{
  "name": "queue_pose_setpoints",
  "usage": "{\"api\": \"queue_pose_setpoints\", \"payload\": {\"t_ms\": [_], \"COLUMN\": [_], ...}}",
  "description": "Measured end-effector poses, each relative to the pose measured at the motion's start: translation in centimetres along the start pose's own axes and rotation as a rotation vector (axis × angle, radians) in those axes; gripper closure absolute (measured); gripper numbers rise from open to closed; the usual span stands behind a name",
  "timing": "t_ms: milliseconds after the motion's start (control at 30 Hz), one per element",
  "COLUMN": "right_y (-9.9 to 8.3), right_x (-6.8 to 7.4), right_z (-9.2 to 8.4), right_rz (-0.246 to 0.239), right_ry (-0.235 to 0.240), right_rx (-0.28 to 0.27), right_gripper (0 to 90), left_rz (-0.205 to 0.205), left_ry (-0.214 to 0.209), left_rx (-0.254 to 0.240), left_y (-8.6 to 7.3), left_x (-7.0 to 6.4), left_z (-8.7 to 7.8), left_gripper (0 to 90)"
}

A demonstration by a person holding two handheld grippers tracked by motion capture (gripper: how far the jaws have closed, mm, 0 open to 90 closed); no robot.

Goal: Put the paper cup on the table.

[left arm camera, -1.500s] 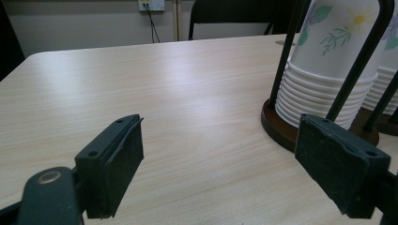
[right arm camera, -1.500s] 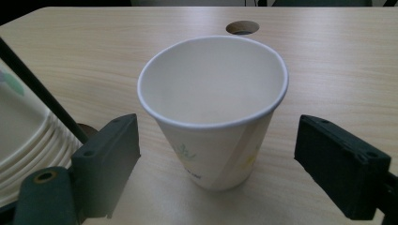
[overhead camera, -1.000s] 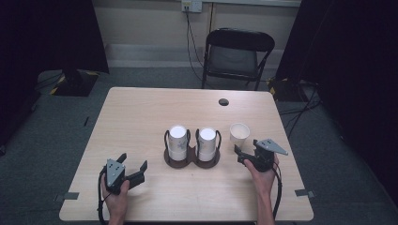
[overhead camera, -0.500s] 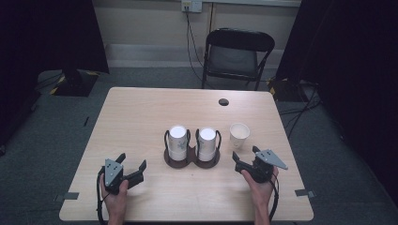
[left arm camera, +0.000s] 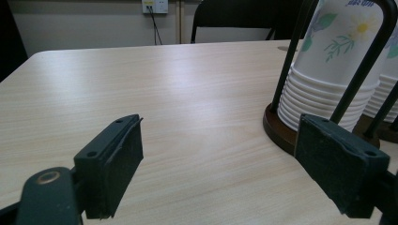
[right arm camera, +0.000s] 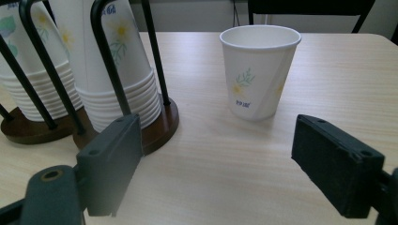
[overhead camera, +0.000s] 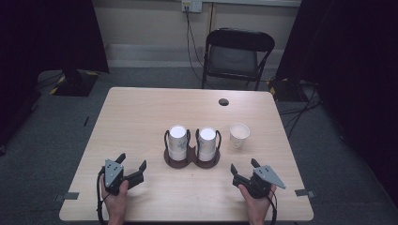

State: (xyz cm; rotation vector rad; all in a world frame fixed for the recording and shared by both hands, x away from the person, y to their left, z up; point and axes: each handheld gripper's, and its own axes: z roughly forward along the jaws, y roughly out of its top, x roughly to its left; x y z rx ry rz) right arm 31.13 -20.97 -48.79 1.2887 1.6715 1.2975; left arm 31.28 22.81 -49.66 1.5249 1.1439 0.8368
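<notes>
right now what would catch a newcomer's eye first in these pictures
Two stacks of flowered paper cups stand upside down in a dark twin holder at mid-table. A single cup stands upright and apart just to the holder's right. Nearer the table's front edge, the left gripper and right gripper sit in the person's hands, jaws open with nothing between them.

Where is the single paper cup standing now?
In the high view the single paper cup stands upright on the table, right of the cup holder and beyond the right gripper.
</notes>
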Motion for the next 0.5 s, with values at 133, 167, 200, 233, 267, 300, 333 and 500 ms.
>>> {"api": "queue_pose_setpoints", "payload": {"t_ms": [133,167,200,233,267,300,333,500], "right_y": [-0.70,-0.77,-0.84,-0.85,-0.91,-0.93,-0.95,-0.96], "right_x": [0.36,0.41,0.53,0.58,0.61,0.60,0.54,0.47], "right_z": [-0.44,-0.49,-0.64,-0.71,-0.76,-0.81,-0.83,-0.87], "right_rz": [-0.007,-0.011,-0.018,-0.019,-0.018,-0.016,-0.011,0.004], "right_ry": [-0.011,-0.014,-0.019,-0.021,-0.020,-0.024,-0.024,-0.031], "right_rx": [-0.006,-0.008,-0.011,-0.013,-0.015,-0.021,-0.025,-0.026], "right_gripper": [16.4,16.4,16.5,16.4,16.6,16.7,16.8,16.8], "left_rz": [-0.001,-0.001,-0.002,-0.002,-0.003,-0.003,-0.004,0.000], "left_ry": [0.001,0.001,0.001,0.003,0.003,0.003,0.003,0.004], "left_rx": [0.000,-0.002,-0.003,-0.003,-0.002,-0.003,-0.003,-0.006], "left_y": [0.00,-0.01,-0.02,-0.02,-0.02,-0.02,-0.02,-0.04], "left_x": [0.00,-0.01,-0.01,-0.01,-0.01,-0.01,-0.01,-0.02], "left_z": [0.00,-0.02,-0.03,-0.03,-0.02,-0.03,-0.04,-0.07], "left_gripper": [15.6,15.6,15.6,15.6,15.6,15.6,15.6,15.6]}}
